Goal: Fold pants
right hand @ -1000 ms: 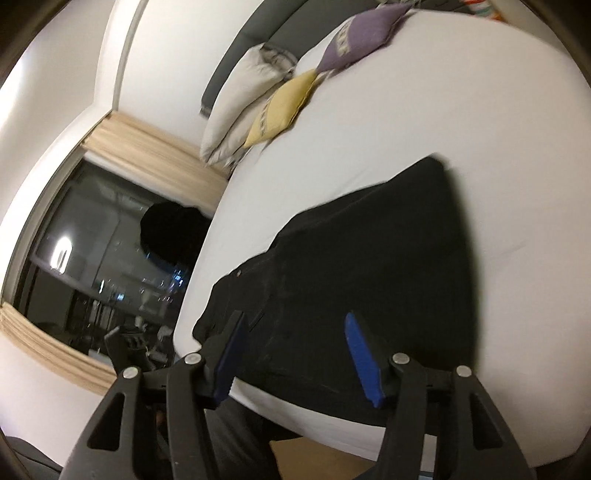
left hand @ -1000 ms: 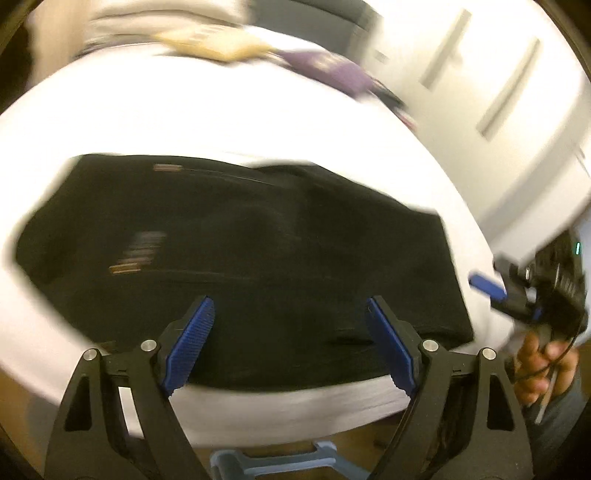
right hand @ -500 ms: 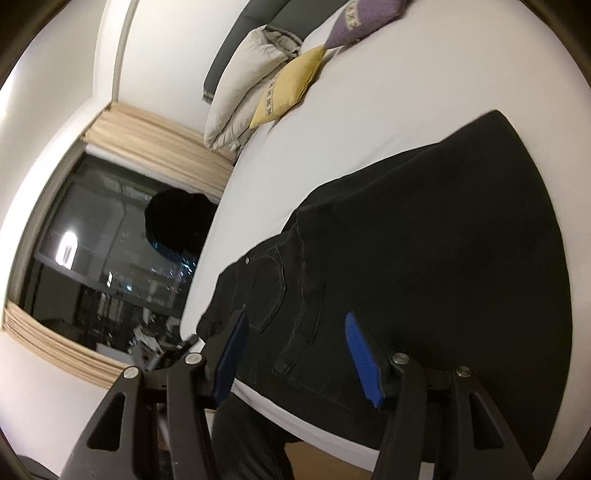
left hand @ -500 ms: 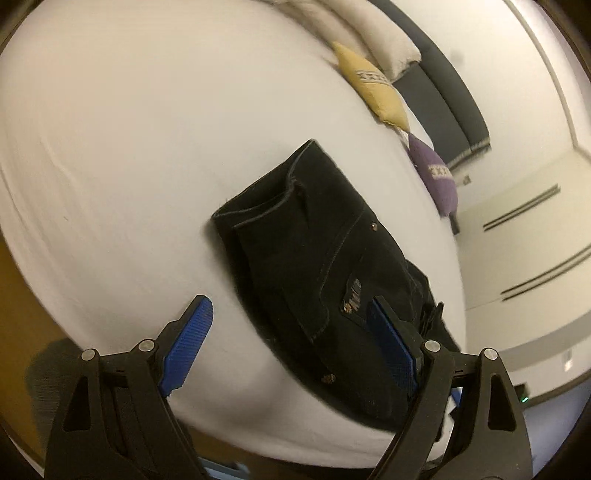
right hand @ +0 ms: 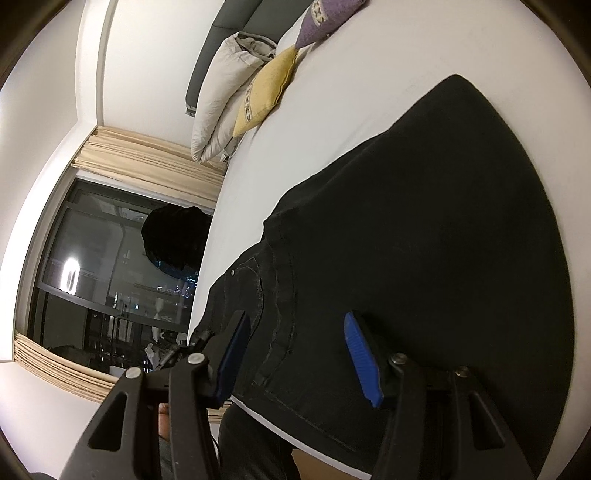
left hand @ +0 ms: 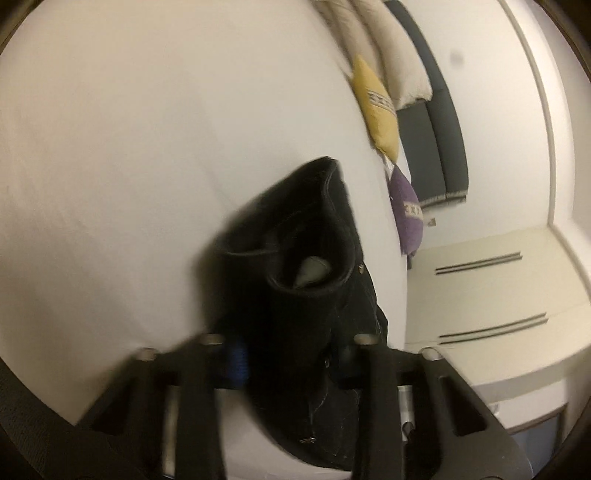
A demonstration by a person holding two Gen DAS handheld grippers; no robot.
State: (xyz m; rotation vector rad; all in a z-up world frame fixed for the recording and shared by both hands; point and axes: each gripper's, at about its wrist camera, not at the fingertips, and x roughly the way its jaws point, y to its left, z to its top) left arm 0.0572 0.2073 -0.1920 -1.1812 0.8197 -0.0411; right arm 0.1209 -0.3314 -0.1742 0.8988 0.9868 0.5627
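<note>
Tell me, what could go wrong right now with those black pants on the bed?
The left gripper is closing on a thick bunch of the black pants, so it may catch several layers and spoil the fold. The pants lie at the edge of the white bed, so a pull could drag them off. The right gripper is open above the cloth, leaving that side loose.

A white bed (right hand: 388, 62) filled both views. At its head lay a yellow cushion (right hand: 267, 90) and a purple cushion (right hand: 325, 14) — beside grey pillows (right hand: 225, 99) against a dark headboard (left hand: 439, 122). Cream curtains (right hand: 147, 155) framed a dark window (right hand: 92, 258) — white cupboard doors (left hand: 491, 295) stood opposite.
</note>
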